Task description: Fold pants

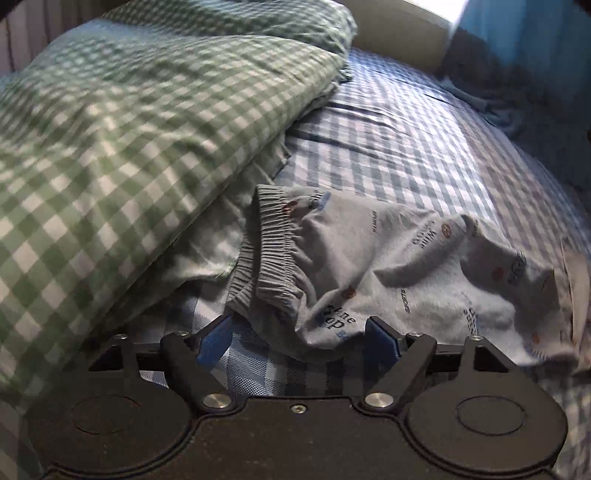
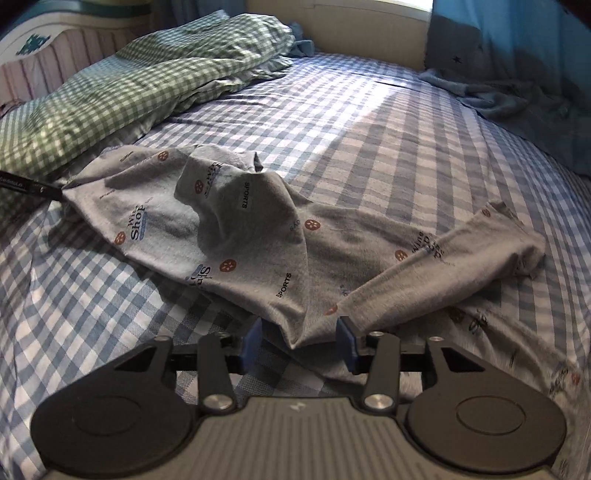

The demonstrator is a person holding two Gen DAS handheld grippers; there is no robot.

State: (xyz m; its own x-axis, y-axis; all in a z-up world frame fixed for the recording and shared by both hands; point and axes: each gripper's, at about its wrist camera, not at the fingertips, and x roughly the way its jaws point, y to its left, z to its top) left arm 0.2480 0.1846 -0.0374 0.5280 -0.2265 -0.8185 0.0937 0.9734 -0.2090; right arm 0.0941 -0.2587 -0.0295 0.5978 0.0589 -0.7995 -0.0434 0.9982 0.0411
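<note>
Grey printed pants (image 2: 258, 236) lie rumpled on the blue checked bed sheet (image 2: 388, 140), legs crossing over each other. In the left wrist view the pants (image 1: 369, 266) show their ribbed waistband (image 1: 273, 251) bunched up just ahead of my fingers. My left gripper (image 1: 299, 332) is open, its blue pads either side of a fold of the pants near the waistband. My right gripper (image 2: 299, 341) is open, with a fold of a pant leg lying between its blue pads. The left gripper's dark tip (image 2: 33, 188) shows at the waistband end in the right wrist view.
A green checked duvet (image 1: 129, 129) is heaped at the left of the bed, close to the waistband. A blue towel or cloth (image 2: 517, 99) lies at the far right near a blue curtain (image 2: 517, 33). A headboard (image 2: 55, 48) stands at the far left.
</note>
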